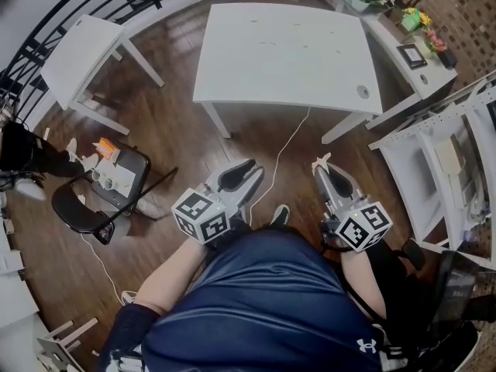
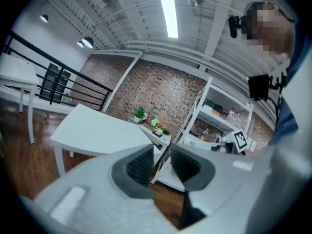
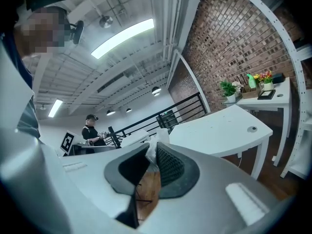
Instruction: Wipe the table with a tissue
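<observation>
The white table [image 1: 287, 53] stands ahead of me on the wooden floor, its top bare apart from a round cable hole [image 1: 362, 91]. Both grippers hang in front of my body, short of the table's near edge. My right gripper [image 1: 321, 169] is shut on a small white tissue [image 1: 322, 161], which pokes out between the pads [image 3: 168, 165] as a crumpled tuft [image 3: 157, 143]. My left gripper [image 1: 249, 170] holds its jaws apart with nothing between them [image 2: 161, 156]. The table [image 2: 97, 128] shows beyond its tips.
A smaller white table [image 1: 81, 53] stands at the far left by a black railing. A black chair [image 1: 101, 192] with small items sits left of me. At the right are a side table with plants [image 1: 407, 37] and white shelving [image 1: 442, 157]. A cable [image 1: 283, 149] runs across the floor.
</observation>
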Motion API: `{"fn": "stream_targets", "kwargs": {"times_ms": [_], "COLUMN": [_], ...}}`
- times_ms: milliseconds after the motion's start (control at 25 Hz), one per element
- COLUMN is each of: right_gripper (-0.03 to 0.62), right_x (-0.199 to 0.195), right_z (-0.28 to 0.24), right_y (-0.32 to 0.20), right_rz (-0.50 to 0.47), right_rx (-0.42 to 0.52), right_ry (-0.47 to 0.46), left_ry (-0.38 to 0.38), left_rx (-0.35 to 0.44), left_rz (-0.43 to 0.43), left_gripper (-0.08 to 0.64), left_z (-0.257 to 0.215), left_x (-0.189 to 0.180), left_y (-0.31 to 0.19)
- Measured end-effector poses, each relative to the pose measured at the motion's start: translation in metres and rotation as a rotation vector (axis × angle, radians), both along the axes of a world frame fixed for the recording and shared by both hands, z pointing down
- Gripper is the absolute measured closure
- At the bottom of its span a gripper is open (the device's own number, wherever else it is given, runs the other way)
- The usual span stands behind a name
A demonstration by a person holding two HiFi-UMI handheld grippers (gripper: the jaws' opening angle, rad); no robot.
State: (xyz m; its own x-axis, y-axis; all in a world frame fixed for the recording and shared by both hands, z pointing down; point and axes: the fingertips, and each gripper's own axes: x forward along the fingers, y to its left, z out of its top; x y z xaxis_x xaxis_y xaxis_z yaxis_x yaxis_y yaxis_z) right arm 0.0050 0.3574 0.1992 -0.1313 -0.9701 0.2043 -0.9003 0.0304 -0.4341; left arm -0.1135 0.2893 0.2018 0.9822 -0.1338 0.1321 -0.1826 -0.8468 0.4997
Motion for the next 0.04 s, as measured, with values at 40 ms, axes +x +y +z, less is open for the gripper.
{"fn": "stream_targets", "kwargs": {"times_ms": [40], "right_gripper": [0.545], "right_x": [0.0006], "right_z": [-0.0017], "right_y": [-0.0017], "right_rz": [-0.004], "right_rx": [0.001], "right_ry": [0.000], "left_ry": [-0.004], "left_rx": [0.005], "left_rz": [0.000], "left_gripper": [0.454], "left_z": [-0.0015], "left_x": [0.0008], "left_y": [-0.0004]}}
